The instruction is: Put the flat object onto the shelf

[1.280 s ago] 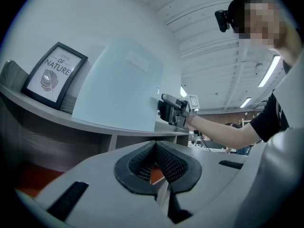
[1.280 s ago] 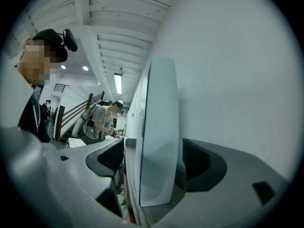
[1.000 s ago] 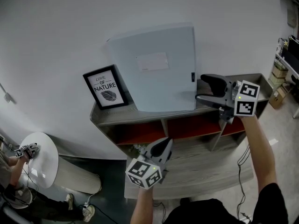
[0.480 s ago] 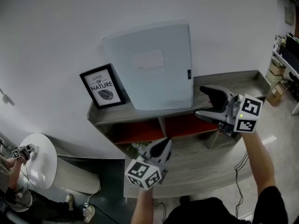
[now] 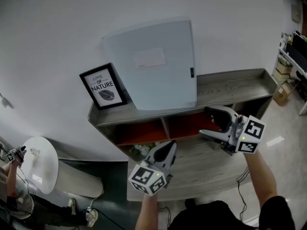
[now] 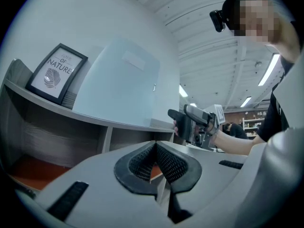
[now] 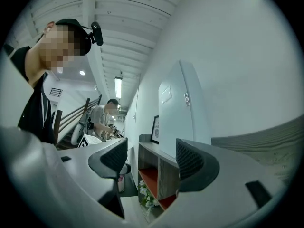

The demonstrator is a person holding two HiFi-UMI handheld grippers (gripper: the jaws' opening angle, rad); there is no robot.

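Panel [image 5: 153, 66]: large, flat, pale blue-grey, upright on shelf [image 5: 240, 86] top against wall [image 5: 62, 23]. Right gripper [image 5: 207, 123]: jaws spread, empty, below shelf top, clear of panel. Left gripper [image 5: 166, 149]: jaws together, empty.

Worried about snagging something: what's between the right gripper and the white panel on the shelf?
Only bare grey shelf top and open air, seen in the head view. The right gripper is open and empty, apart from the white panel.

The left gripper [image 5: 165, 151] sat low at centre, jaws together; the right gripper [image 5: 207, 122], mid-right, had jaws apart.
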